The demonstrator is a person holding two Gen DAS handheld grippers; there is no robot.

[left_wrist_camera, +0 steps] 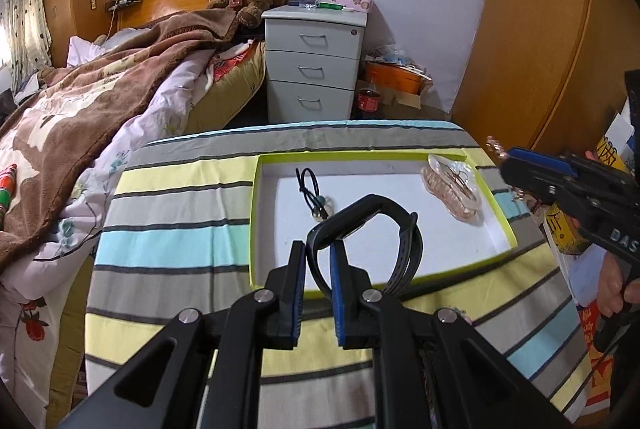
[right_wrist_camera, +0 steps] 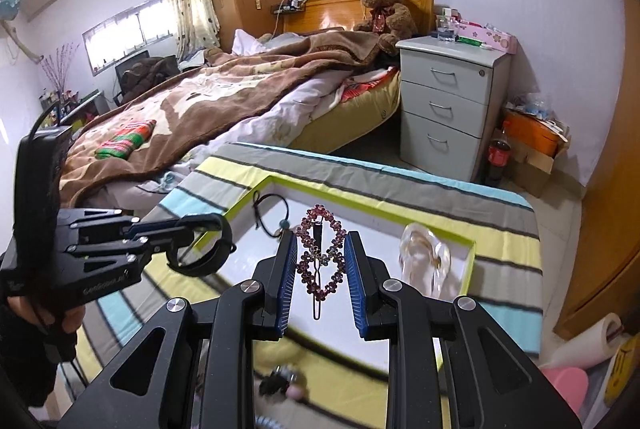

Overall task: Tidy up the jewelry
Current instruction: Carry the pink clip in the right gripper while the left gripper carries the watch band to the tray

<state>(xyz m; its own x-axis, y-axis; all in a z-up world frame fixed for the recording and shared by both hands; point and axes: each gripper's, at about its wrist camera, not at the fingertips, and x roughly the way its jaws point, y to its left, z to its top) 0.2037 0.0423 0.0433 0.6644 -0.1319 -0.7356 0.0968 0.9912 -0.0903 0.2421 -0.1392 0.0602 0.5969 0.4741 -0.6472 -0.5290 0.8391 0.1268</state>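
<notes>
Left gripper [left_wrist_camera: 319, 249] pinches black band [left_wrist_camera: 404, 249]; right gripper [right_wrist_camera: 321, 243] clamps hairclip [right_wrist_camera: 322, 253].

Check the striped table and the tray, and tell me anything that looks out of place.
One thing: a small dark hair accessory with a pink bead lies on the striped cloth outside the green-rimmed white tray, near its front edge. Inside the tray, the black hair tie and clear claw clip lie apart and look undamaged.

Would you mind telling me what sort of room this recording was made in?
A bedroom, most likely in a home: an unmade bed with a teddy bear at its wooden headboard, and a grey three-drawer nightstand beside it.
</notes>
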